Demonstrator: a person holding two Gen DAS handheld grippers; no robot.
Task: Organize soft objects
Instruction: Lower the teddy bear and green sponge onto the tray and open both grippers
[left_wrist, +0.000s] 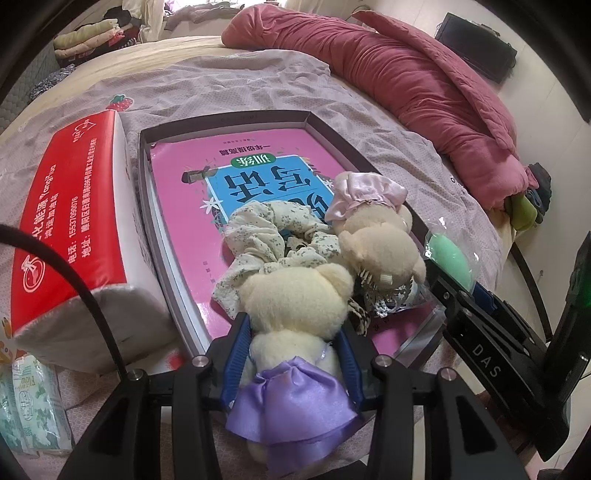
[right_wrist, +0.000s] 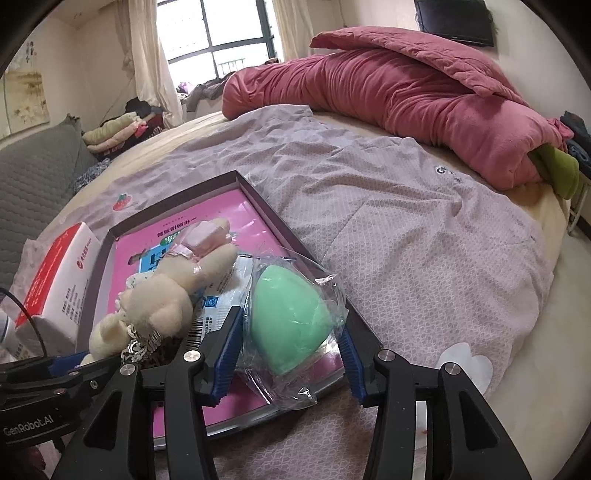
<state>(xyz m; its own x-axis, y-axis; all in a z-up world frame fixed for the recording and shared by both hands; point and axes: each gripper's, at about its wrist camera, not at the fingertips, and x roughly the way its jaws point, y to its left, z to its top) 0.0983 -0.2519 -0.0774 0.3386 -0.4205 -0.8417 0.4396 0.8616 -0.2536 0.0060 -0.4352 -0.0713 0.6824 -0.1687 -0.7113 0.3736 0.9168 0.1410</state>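
Black hand-held gripper (left_wrist: 291, 332) frames, blue ribbed pads (right_wrist: 227, 354), silver screws, white "GenRobot.AI" lettering.

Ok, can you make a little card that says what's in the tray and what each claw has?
left claw: shut on the purple bear, at the tray's near edge
right claw: open, sponge between its pads
sponge: green, in a clear bag, over the tray's corner
tray: holds a pink book
on the book: pink bear, scrunchie
left of the tray: tissue pack
behind: red quilt
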